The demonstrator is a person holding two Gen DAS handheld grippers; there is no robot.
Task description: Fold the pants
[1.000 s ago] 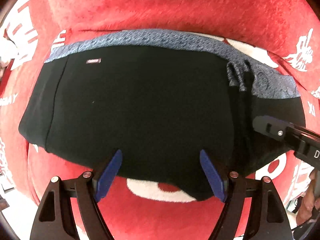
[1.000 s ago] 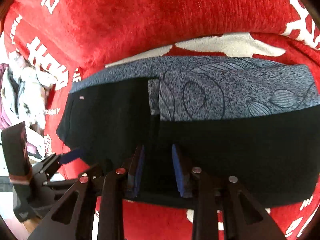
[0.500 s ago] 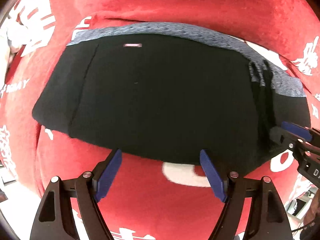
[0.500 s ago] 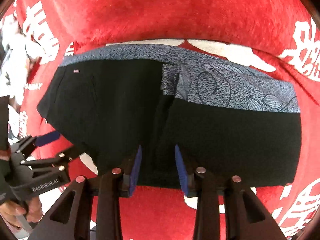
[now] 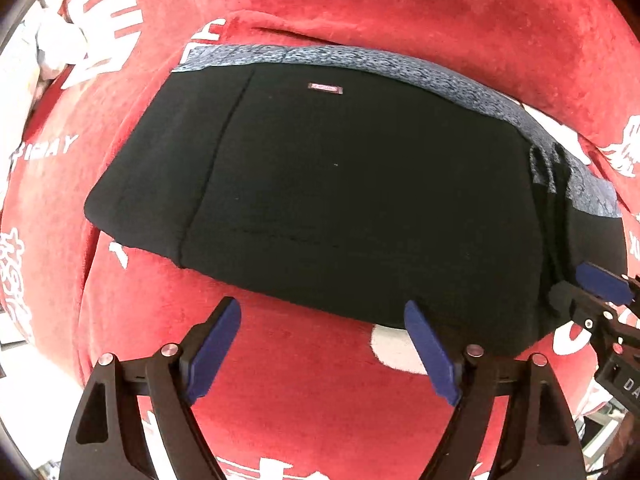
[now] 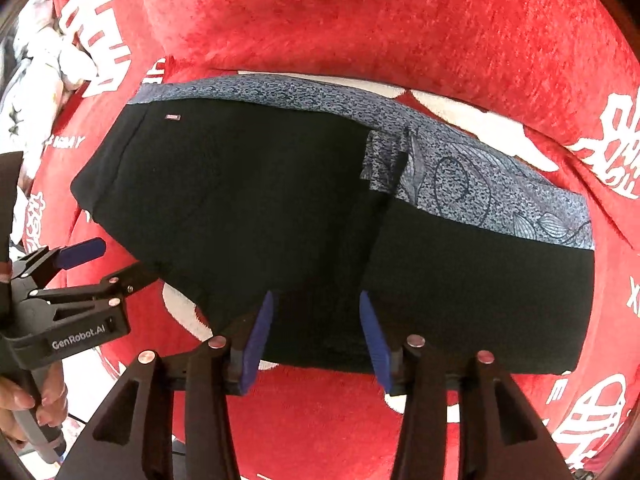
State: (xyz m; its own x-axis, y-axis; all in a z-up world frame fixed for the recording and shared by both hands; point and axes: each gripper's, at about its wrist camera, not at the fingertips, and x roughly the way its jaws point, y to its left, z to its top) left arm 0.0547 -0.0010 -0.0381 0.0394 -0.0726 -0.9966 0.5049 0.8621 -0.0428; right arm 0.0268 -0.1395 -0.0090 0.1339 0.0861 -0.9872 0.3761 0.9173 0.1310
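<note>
Black pants (image 5: pixel 340 200) with a blue-grey patterned waistband (image 5: pixel 400 68) lie folded flat on a red plush blanket (image 5: pixel 320 380); they also show in the right wrist view (image 6: pixel 280 208). My left gripper (image 5: pixel 320 344) is open and empty, just off the pants' near edge. My right gripper (image 6: pixel 316 332) is open, with its blue pads (image 6: pixel 256 340) either side of the pants' near edge; nothing is held. It also shows at the right edge of the left wrist view (image 5: pixel 600 300). The left gripper shows in the right wrist view (image 6: pixel 100 264).
The blanket has white lettering (image 6: pixel 100 40) and a raised fold (image 6: pixel 360 20) behind the pants. White and patterned clothes (image 6: pixel 36 80) lie at the far left. A hand (image 6: pixel 24 400) holds the left gripper's handle.
Both grippers have pulled back from the pants. The right gripper's jaws have opened wider. The pants now sit farther away in both views.
</note>
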